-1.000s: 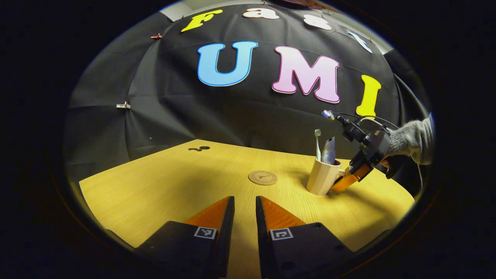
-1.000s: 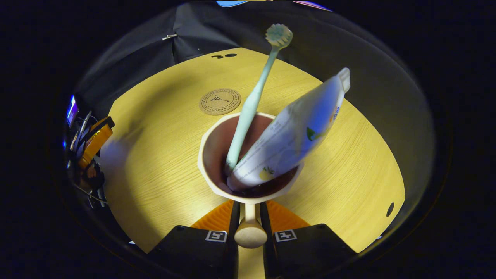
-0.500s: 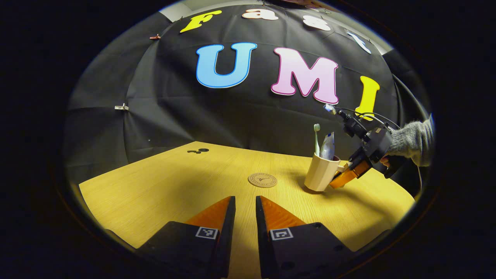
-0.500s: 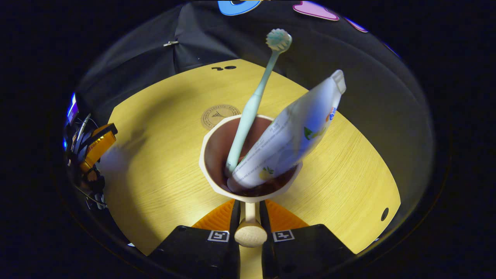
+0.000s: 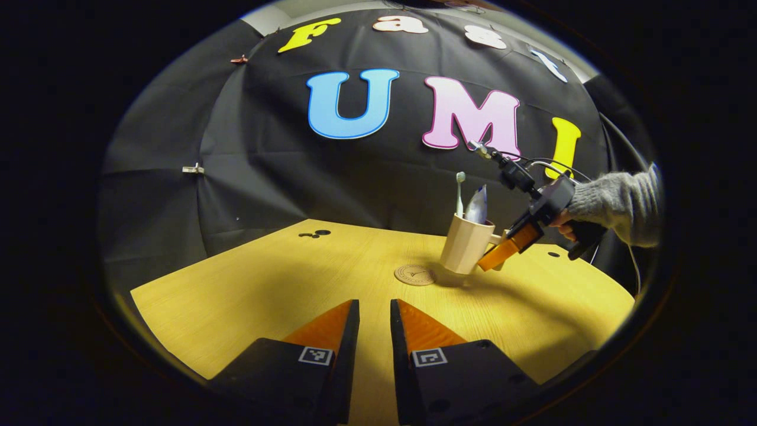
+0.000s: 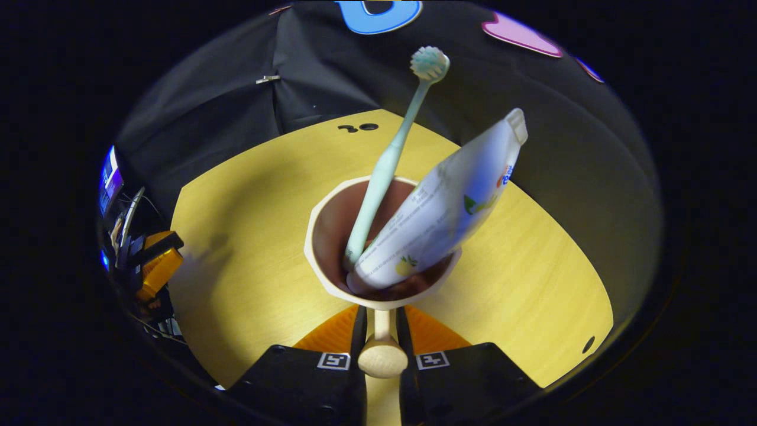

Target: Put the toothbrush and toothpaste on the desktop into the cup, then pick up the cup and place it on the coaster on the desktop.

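Right of centre, the right hand-held gripper pinches the cup by its handle, carrying toothbrush and toothpaste just above the coaster; the left hand-held gripper idles slightly spread over the bench

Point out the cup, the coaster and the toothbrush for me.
cup [image 5: 464, 245], left gripper view, on its outer wall.
coaster [image 5: 413, 275], left gripper view, on its top face, left of the cup.
toothbrush [image 6: 383, 171], right gripper view, on its handle above the cup's rim.
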A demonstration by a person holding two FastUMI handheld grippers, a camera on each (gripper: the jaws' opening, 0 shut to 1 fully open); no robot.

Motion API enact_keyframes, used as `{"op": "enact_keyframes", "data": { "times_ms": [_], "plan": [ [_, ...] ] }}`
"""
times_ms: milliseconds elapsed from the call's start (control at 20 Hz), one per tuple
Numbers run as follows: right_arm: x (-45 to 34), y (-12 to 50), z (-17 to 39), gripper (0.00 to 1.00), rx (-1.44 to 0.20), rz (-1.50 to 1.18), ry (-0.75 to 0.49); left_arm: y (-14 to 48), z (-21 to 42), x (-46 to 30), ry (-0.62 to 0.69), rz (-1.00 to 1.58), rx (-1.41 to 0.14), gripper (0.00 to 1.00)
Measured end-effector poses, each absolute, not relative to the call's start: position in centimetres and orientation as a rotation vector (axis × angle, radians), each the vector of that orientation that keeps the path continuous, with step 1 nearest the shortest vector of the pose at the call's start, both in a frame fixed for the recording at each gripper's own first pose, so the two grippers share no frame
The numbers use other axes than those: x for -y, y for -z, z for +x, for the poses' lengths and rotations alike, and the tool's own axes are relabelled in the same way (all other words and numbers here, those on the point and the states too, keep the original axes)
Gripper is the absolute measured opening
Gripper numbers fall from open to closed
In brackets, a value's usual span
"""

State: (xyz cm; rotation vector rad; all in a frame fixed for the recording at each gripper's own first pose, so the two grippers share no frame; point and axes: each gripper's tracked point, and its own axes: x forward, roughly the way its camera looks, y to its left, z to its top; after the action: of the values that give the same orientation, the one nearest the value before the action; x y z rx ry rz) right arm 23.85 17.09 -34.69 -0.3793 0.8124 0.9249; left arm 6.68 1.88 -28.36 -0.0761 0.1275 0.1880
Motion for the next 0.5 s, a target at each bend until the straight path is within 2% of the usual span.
{"op": "enact_keyframes", "data": {
  "times_ms": [50, 500],
  "plan": [
    [-17.9, 34.8, 24.0, 0.25, -0.814, -0.385, -0.933, 28.5, 6.4, -2.0, -0.185, -0.081, -0.133, 0.34],
    [-22.9, 36.2, 25.8, 0.25, -0.849, -0.43, -0.934, 30.9, 5.4, -3.1, -0.15, -0.109, -0.201, 0.35]
  ]
}}
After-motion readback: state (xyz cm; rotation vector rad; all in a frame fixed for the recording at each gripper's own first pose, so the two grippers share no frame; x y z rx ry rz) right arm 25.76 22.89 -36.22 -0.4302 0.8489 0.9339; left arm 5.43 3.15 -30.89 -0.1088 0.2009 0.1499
